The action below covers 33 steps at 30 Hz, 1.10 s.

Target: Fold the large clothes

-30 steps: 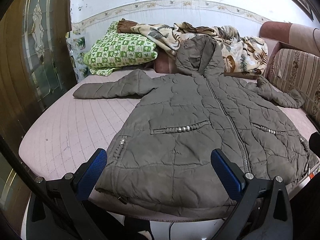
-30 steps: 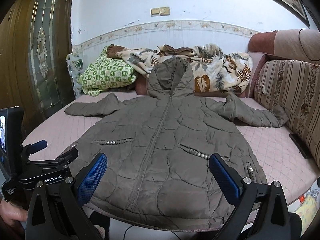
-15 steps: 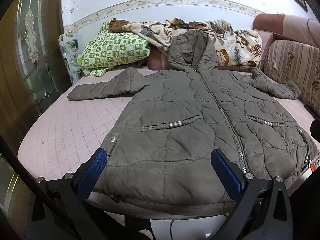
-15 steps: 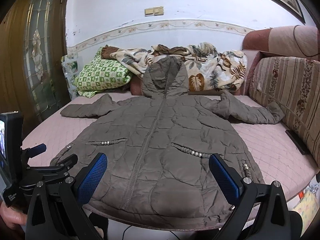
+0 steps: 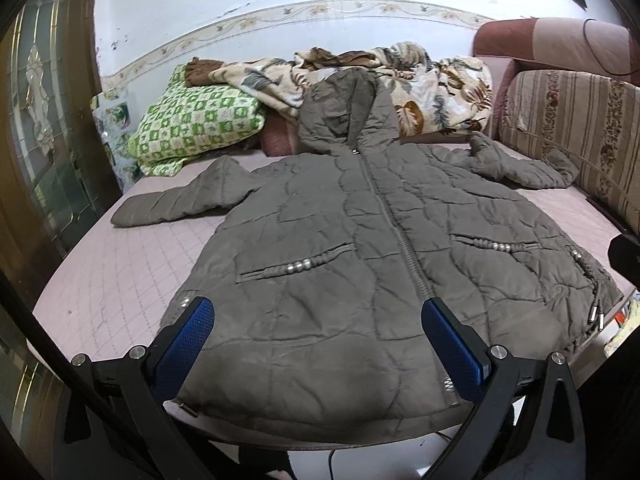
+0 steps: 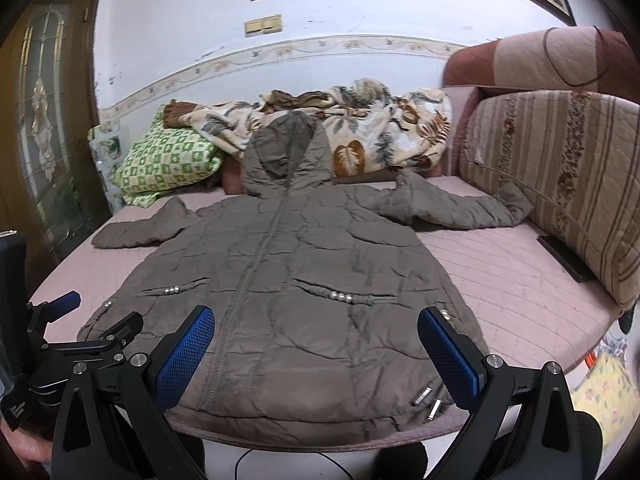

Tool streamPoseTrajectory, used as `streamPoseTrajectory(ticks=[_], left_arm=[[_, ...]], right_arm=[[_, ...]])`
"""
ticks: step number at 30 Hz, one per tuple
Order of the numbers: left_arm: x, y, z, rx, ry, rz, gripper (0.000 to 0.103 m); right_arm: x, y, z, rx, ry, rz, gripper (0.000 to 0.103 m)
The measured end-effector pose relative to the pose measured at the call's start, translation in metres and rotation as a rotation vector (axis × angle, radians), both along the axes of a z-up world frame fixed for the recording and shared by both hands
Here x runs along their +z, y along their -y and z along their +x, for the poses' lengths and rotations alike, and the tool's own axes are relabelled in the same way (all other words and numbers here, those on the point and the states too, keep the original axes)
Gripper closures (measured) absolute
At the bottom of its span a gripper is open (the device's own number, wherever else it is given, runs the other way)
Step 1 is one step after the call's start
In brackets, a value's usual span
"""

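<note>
A pink quilted bed [image 5: 100,280] fills both views, with a striped sofa back [image 6: 560,184] along its right side. A grey-brown padded coat [image 5: 328,264] lies flat and front-up on the bed, zipped, its hem at the near edge and slightly overhanging it. The hood [image 6: 286,160] points to the far wall and rests against a leaf-print blanket [image 6: 380,128] heaped at the head of the bed. A green checked pillow [image 5: 196,124] sits to the left of the blanket. One sleeve [image 5: 180,200] stretches out to the left on the bed; the other sleeve [image 6: 460,208] reaches right, its cuff touching the sofa back. A dark flat object [image 6: 564,258] lies on the bed beside the sofa back; what it is cannot be told.

The left gripper [image 5: 316,324] hovers over the coat's near left hem, blue pads spread wide, gripping nothing. The right gripper [image 6: 316,324] hovers over the near right hem, equally spread and empty. In the right view the left gripper shows low at the left, beside the coat's corner.
</note>
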<state>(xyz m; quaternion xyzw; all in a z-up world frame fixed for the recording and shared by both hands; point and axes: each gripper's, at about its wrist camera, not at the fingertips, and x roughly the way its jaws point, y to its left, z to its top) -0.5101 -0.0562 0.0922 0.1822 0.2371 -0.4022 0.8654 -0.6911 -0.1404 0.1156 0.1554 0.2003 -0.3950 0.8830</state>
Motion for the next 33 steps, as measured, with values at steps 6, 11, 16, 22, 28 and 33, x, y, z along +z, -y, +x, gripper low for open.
streamPoseTrajectory(ticks=[6, 11, 16, 22, 28, 33], left_arm=[[0.001, 0.009, -0.009, -0.034, 0.011, -0.003, 0.0], [-0.001, 0.011, -0.011, -0.045, 0.014, 0.0, 0.0], [-0.003, 0.009, -0.006, -0.02, 0.002, 0.002, 0.0], [-0.004, 0.002, 0.003, 0.014, -0.008, -0.004, 0.0], [-0.005, 0.001, 0.005, 0.017, -0.001, 0.001, 0.0], [-0.005, 0.003, 0.008, 0.024, 0.002, 0.001, 0.0]], right_arm=[[-0.004, 0.004, -0.01, -0.064, -0.024, 0.001, 0.0], [-0.008, 0.014, -0.016, -0.106, -0.03, 0.041, 0.0], [-0.01, 0.014, -0.008, -0.097, -0.066, 0.038, 0.0], [-0.015, 0.013, 0.01, -0.083, -0.115, 0.023, 0.0], [-0.016, 0.011, 0.022, -0.06, -0.14, 0.005, 0.0], [-0.016, 0.012, 0.022, -0.055, -0.128, 0.017, 0.0]])
